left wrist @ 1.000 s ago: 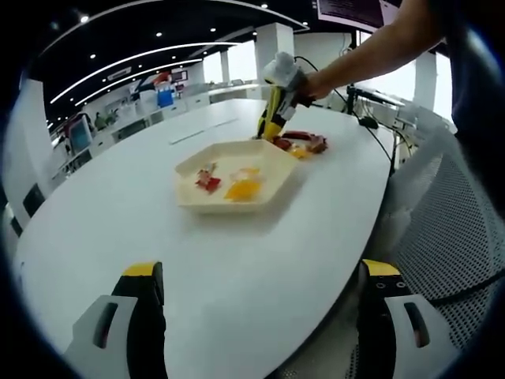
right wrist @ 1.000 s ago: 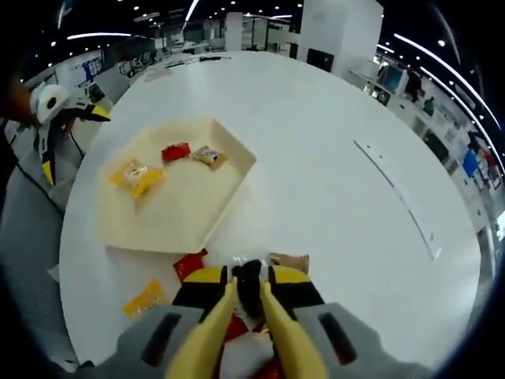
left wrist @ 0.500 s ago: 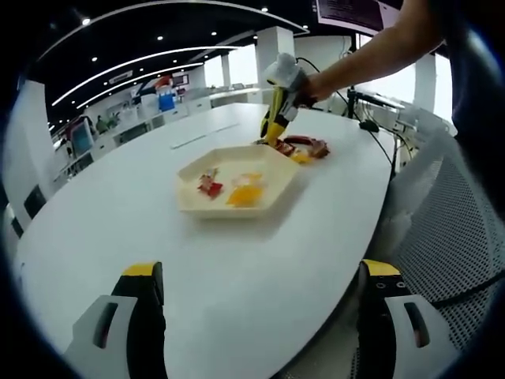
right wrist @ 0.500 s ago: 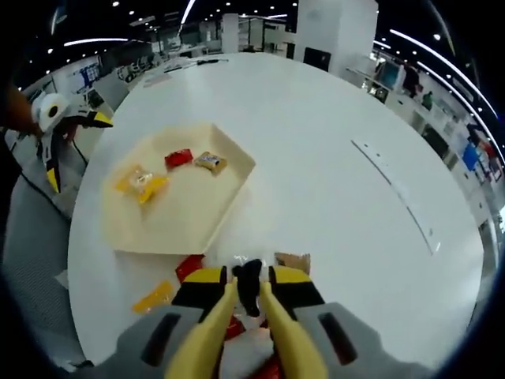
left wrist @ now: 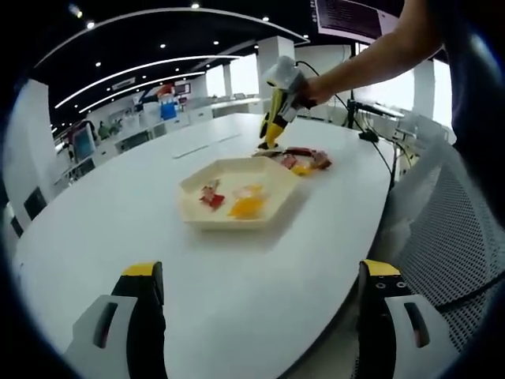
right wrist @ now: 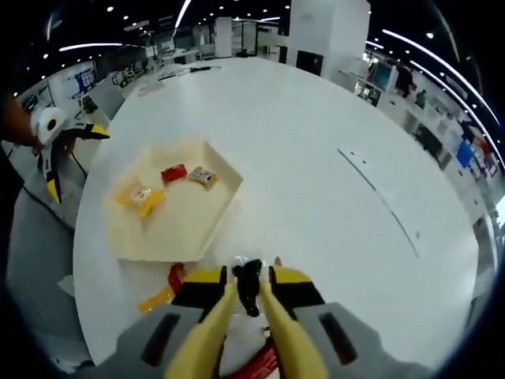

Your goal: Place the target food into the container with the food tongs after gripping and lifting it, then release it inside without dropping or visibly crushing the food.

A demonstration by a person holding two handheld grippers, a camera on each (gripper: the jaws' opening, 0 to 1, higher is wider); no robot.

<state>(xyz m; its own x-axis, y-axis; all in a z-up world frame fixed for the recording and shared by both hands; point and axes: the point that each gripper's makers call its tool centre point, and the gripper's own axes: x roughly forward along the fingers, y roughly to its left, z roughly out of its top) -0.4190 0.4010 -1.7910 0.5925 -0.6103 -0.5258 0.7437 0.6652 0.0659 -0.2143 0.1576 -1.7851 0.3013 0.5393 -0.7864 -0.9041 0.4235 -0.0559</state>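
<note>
Above a white oval table (right wrist: 331, 150), the right gripper (right wrist: 249, 290), its yellow tong-like jaws drawn nearly together, pinches a small dark packet of food (right wrist: 249, 278) clear of the surface. In the left gripper view the same yellow tool (left wrist: 273, 122) hangs above the far side of the table, over the loose pile of red and orange snack packets (left wrist: 301, 159).

Ahead and to the left of those jaws in the right gripper view lies the pale cream hexagonal tray (right wrist: 134, 238), the container for the food, with a yellow packet (right wrist: 140, 197), a red packet (right wrist: 173, 173) and a small brown packet (right wrist: 202, 176) already inside. The tray's nearest edge sits just beyond the pile, so the carry looks short: forward and leftward until the jaws stand over the bare cream floor, then down before opening. The right gripper is plainly the nearer of the two.

Off the table's near edge, the left gripper (left wrist: 256, 316) waits with its black, yellow-tipped jaws set wide apart and nothing between them, well apart from the tray, which lies straight ahead of it near the middle of the table.
</note>
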